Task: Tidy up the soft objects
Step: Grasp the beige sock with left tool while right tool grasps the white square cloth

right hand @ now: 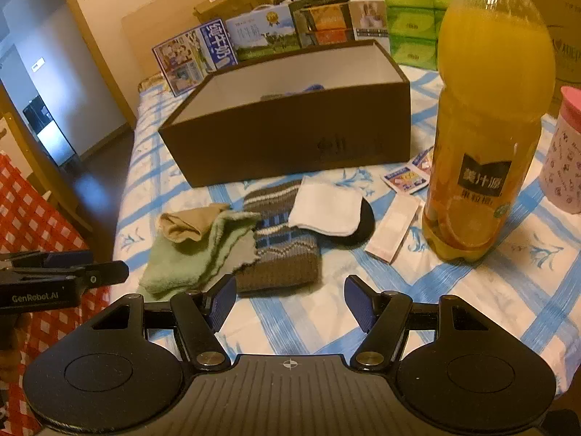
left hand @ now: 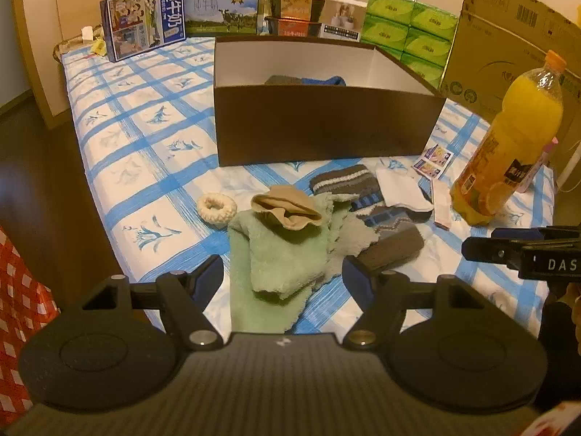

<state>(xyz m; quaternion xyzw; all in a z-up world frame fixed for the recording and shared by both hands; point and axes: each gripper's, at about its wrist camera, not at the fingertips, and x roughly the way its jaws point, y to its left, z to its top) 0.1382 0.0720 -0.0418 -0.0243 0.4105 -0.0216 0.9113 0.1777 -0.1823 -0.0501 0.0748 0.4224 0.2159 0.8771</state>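
A pile of soft things lies on the blue-checked cloth in front of a dark open box (left hand: 326, 123) (right hand: 290, 138): a green towel (left hand: 276, 254) (right hand: 189, 254), a beige sock (left hand: 287, 210) (right hand: 185, 225) on top of it, a striped knit piece (left hand: 366, 200) (right hand: 283, 250), a white cloth (left hand: 399, 189) (right hand: 326, 207) and a cream scrunchie (left hand: 216, 208). Grey and blue fabric (left hand: 308, 80) lies inside the box. My left gripper (left hand: 283, 279) is open and empty just above the towel's near end. My right gripper (right hand: 288, 299) is open and empty over bare cloth, near the knit piece.
A tall orange juice bottle (left hand: 508, 145) (right hand: 486, 116) stands at the right, with a pink cup (right hand: 563, 152) beyond it. Small packets (left hand: 434, 160) (right hand: 394, 229) lie near the bottle. Milk cartons (left hand: 145, 21), green tissue packs (left hand: 410, 29) and a cardboard box (left hand: 508, 36) line the back. The table edge drops off on the left.
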